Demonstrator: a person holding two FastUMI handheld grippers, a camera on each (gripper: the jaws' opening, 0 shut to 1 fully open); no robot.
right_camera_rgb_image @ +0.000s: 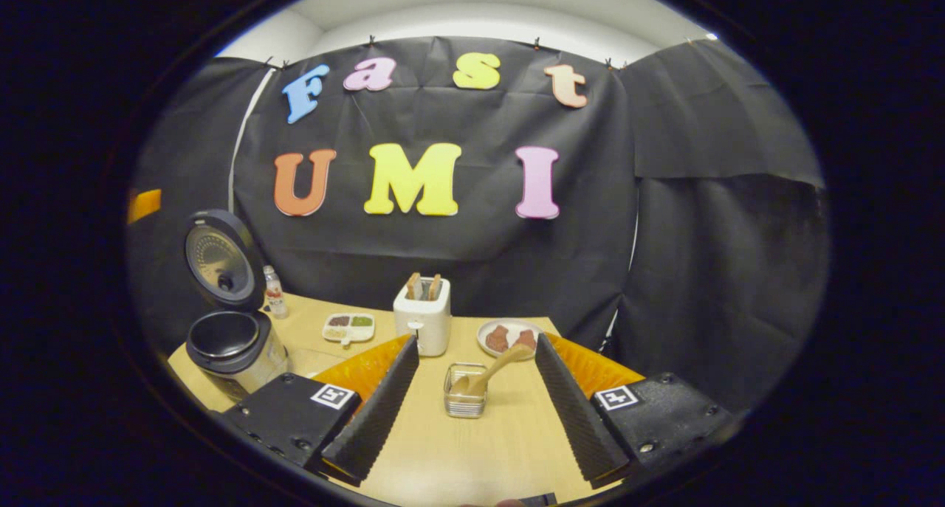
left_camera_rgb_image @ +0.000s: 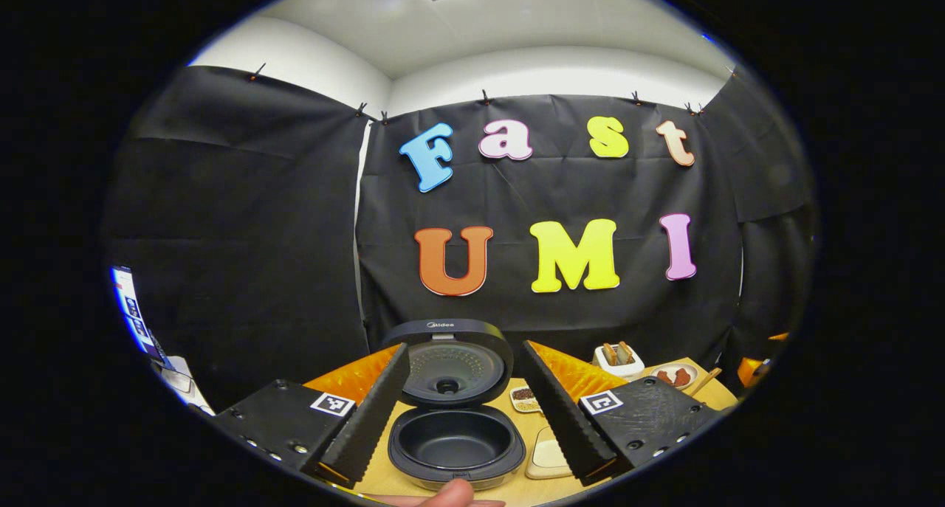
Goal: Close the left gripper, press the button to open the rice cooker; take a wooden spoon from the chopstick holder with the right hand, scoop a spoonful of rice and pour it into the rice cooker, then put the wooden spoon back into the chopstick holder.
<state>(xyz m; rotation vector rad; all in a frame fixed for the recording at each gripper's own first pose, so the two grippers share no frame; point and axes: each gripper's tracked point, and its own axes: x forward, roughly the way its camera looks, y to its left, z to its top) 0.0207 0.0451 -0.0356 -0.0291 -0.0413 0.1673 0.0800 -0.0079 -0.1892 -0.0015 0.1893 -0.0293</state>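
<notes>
Over on the left, the rice cooker (right_camera_rgb_image: 235,345) already stands open on the counter (right_camera_rgb_image: 472,448), its lid (right_camera_rgb_image: 219,260) tipped up and the dark inner pot bare, so the button step looks done. The left tongs (left_camera_rgb_image: 461,411) hang in front of it with their fingers spread apart, the open pot showing between them, touching nothing. A little tray of grains (right_camera_rgb_image: 348,327) lies just beyond the cooker. Further right the wooden spoon (right_camera_rgb_image: 489,370) leans in the wire chopstick holder (right_camera_rgb_image: 465,400), untouched, with a toaster (right_camera_rgb_image: 422,316) behind it. The right tongs (right_camera_rgb_image: 472,411) face the holder, fingers apart and empty. By my reckoning the taking, scooping, pouring and returning are all left.
</notes>
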